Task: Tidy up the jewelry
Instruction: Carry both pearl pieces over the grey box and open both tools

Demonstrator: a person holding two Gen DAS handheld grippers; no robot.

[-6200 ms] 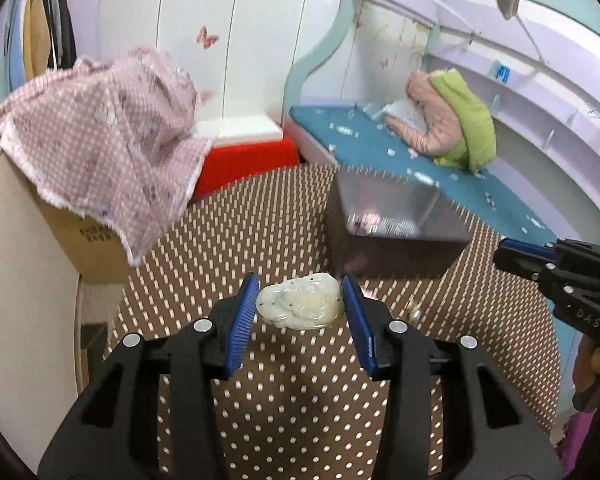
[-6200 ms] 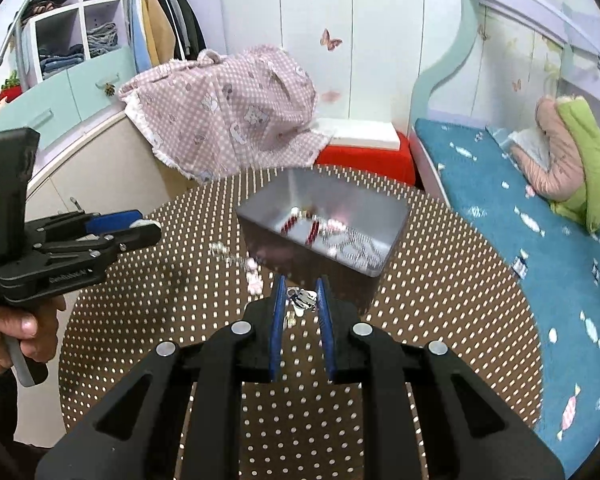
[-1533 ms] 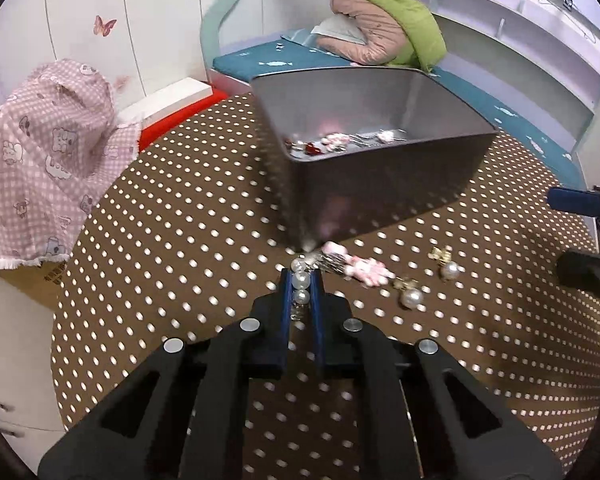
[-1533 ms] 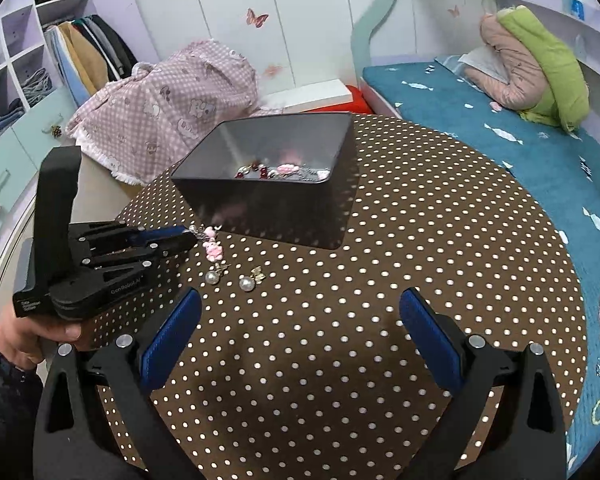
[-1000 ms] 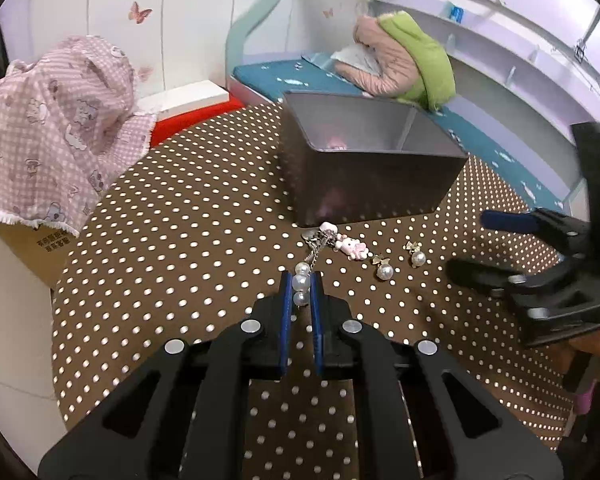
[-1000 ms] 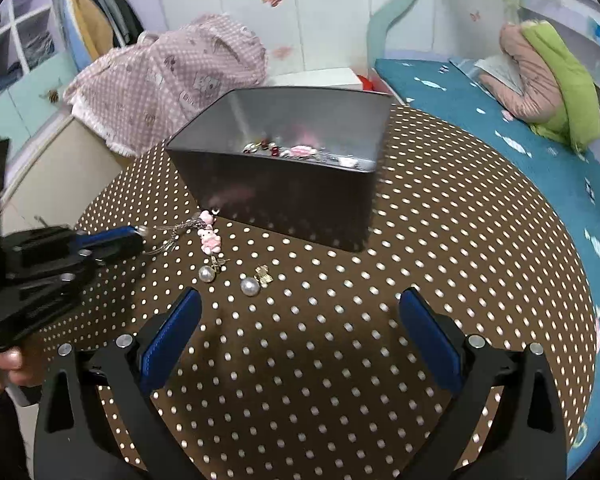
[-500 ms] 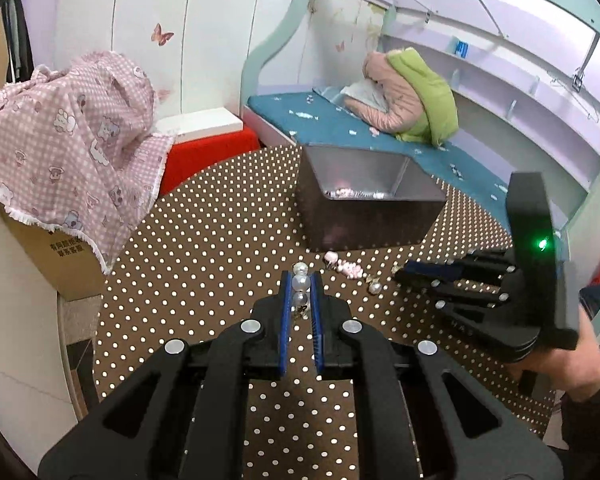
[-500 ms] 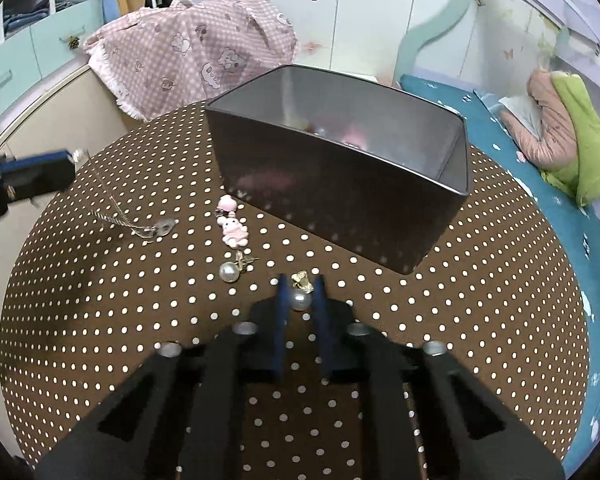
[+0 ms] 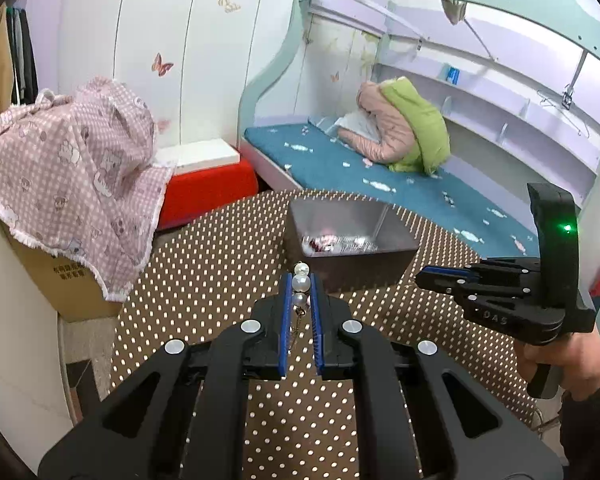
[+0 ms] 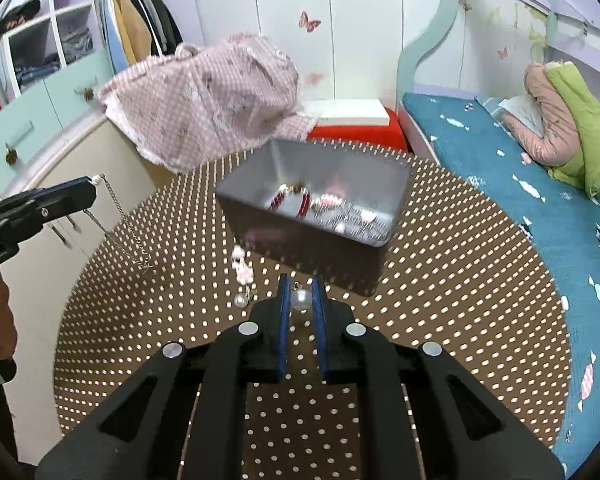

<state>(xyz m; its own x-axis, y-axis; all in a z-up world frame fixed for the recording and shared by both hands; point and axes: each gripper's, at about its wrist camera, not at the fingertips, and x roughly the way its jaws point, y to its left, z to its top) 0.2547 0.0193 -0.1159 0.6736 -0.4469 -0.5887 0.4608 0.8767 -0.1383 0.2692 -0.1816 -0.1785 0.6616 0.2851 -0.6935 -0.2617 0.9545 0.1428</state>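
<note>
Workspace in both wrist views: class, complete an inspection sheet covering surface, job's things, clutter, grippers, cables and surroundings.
Surface: round brown polka-dot table.
Job's things: grey metal box holding jewelry; pearl chain piece lifted, chain dangling; pearl earring; second pearl earring and pink charm on the table.
Clutter: nothing seen.
Grippers: left gripper shut on the pearl chain piece; right gripper shut on the pearl earring.
Cables: nothing seen.
Surroundings: pink checked cloth, teal bed, wardrobe shelves.
</note>
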